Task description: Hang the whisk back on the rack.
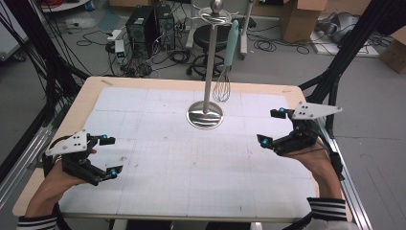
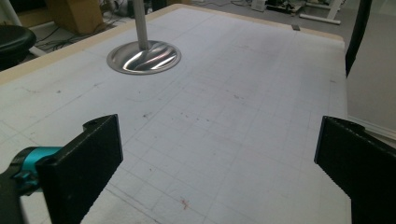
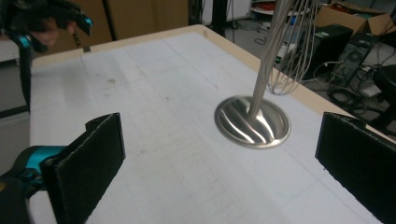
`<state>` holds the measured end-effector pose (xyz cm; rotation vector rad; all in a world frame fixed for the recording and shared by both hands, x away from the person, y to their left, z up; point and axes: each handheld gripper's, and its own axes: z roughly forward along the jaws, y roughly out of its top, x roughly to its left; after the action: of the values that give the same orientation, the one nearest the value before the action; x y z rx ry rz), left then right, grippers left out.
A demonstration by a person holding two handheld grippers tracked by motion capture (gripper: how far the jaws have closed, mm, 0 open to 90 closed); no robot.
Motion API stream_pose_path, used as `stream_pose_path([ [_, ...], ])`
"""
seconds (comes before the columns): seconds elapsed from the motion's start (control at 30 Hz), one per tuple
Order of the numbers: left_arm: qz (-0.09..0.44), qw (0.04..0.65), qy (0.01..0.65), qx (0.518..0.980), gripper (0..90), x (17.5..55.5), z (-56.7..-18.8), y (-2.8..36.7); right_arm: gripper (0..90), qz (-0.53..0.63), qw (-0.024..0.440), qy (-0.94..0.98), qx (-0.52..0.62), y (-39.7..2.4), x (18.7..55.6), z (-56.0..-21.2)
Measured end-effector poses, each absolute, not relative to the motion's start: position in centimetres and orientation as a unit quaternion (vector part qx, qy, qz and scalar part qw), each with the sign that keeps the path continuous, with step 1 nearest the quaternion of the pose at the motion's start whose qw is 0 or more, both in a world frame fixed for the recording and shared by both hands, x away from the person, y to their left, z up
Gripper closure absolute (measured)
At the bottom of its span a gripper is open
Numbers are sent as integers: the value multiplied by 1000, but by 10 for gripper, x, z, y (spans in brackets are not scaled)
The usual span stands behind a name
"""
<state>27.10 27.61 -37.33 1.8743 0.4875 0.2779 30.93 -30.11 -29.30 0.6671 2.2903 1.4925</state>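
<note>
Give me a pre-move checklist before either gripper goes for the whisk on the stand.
1. Left gripper open, holding nothing: ok.
2. Right gripper open, holding nothing: ok.
3. Whisk hanging from the stand's top hook, wires down: ok.
4. Stand upright on its round base, on the mat: ok.
5. Mat between both grippers and the stand bare: ok.
6. How firmly the whisk sits on its hook: cannot tell.

A glossy polished metal stand on a matt white gridded mat over a pale wood surface; wire whisk, matt teal handle.
</note>
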Motion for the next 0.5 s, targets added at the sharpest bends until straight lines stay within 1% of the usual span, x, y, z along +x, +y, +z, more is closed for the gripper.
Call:
stream_pose_path([
  [0.2, 122, 558, 211, 793, 17, 269, -376, 279, 5, 537, 164, 791, 243, -305, 296, -326],
  [0.5, 133, 559, 213, 790, 17, 265, -380, 284, 5, 544, 167, 780, 259, -309, 282, -365],
])
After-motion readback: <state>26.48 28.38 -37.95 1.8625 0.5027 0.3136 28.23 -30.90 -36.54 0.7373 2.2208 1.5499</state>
